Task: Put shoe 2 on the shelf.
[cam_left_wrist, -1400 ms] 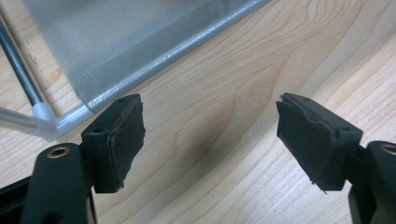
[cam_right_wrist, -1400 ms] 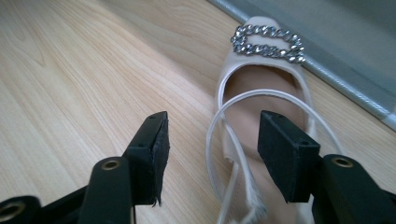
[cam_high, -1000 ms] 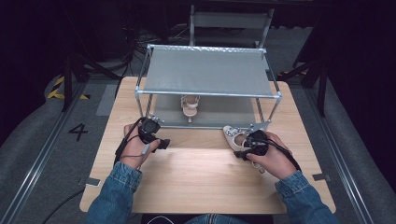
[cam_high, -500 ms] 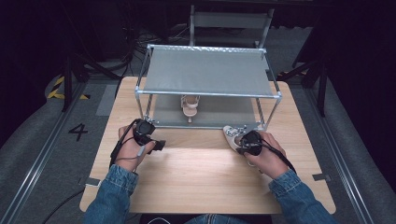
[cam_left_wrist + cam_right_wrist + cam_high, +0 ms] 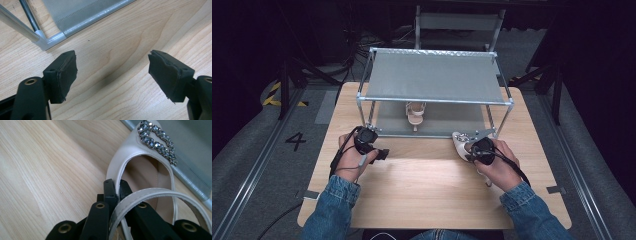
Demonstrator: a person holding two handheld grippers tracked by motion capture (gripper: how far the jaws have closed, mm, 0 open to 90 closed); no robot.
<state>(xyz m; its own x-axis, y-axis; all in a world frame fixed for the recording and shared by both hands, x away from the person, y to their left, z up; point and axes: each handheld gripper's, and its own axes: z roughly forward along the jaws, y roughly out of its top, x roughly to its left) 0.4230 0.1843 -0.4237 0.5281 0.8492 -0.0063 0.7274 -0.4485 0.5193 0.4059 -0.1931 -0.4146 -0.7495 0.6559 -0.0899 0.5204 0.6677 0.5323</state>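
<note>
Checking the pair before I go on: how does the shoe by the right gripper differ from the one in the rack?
The near shoe lies on the table outside the rack, clamped by the right gripper; the far shoe stands free on the lower shelf. Both look pale beige.

Cream sandal (image 5: 140, 167) with clear rhinestone trim (image 5: 156, 140); grey shelf rack (image 5: 434, 77); pale wood-grain table (image 5: 432, 190); black grippers; blue denim sleeves (image 5: 332, 212).

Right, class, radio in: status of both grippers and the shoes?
Left gripper open over bare wooden table. Right gripper shut on cream jewelled sandal. Second cream sandal on grey metal rack, lower shelf. Path clear.
</note>
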